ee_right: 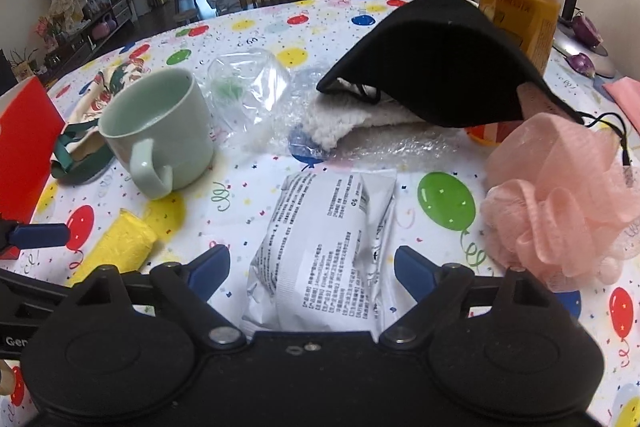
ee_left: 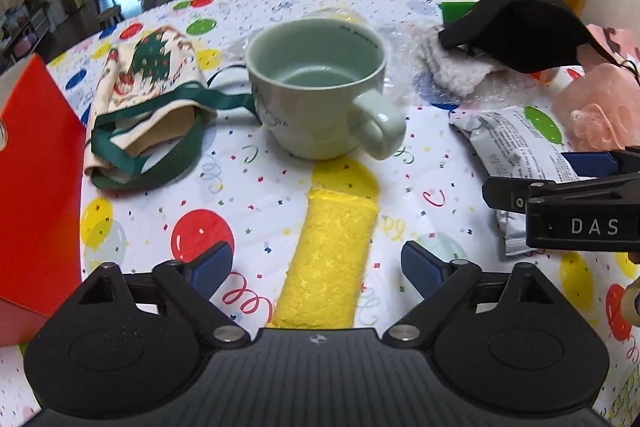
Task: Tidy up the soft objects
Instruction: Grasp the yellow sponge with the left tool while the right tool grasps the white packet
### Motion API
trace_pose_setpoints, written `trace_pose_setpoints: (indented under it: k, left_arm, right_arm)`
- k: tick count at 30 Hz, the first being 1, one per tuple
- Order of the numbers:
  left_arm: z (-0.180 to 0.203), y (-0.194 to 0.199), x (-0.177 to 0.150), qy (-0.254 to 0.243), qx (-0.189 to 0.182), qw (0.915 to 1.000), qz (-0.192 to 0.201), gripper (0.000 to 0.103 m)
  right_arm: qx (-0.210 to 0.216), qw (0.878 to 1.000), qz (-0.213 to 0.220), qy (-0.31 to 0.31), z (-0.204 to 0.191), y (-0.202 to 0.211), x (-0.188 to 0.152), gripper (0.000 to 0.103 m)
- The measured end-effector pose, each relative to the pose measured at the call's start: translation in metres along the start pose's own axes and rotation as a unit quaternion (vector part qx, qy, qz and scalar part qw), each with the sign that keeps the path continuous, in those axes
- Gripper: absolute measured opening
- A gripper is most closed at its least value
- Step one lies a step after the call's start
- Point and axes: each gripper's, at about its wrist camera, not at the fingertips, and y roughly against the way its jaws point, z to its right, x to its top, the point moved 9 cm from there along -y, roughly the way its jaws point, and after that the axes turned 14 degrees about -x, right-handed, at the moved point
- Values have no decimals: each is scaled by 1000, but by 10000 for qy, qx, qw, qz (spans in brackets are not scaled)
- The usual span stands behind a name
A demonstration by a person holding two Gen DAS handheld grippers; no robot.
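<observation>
Left wrist view shows your left gripper (ee_left: 316,265) spread around the yellow sponge (ee_left: 326,259) near the table's (ee_left: 248,195) front edge, your right gripper (ee_right: 312,267) spread around the white packet (ee_right: 320,251), so next squeeze both softly.

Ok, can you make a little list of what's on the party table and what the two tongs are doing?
table: balloon-print cloth
left tongs: open, either side of the yellow sponge, not squeezing it
right tongs: open, either side of the white packet, not squeezing it
middle: green mug, upright
left side: red box, cloth pouch with green ribbon
right side: pink bath pouf, black mask lying on a white fluffy cloth
</observation>
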Motion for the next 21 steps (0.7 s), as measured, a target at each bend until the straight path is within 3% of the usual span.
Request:
trace_pose_setpoints:
  k: [4,6,10,12,21]
  left_arm:
    - [0,-6,-2,61,-16,9999,-121,75]
    - [2,-7,-2,33,-30,9999,-142,64]
    - [3,-10,-3,147,-82,9997,-170,56]
    - [2,-10,-2,205,-76,9996,-155,46]
    - [3,-8,-1,317,15,9994,-144,40]
  right_arm:
    - [-28,10000,-52,14,0,-6,1,87]
    - [-41,10000,-82,11,1,-8,0,85]
    - [-27,9999,-99,6,2,-9,1,81]
    - [21,9999,-101,12,1,-9,1,77]
    - [121,9999,-70,34,0,-4,-1,67]
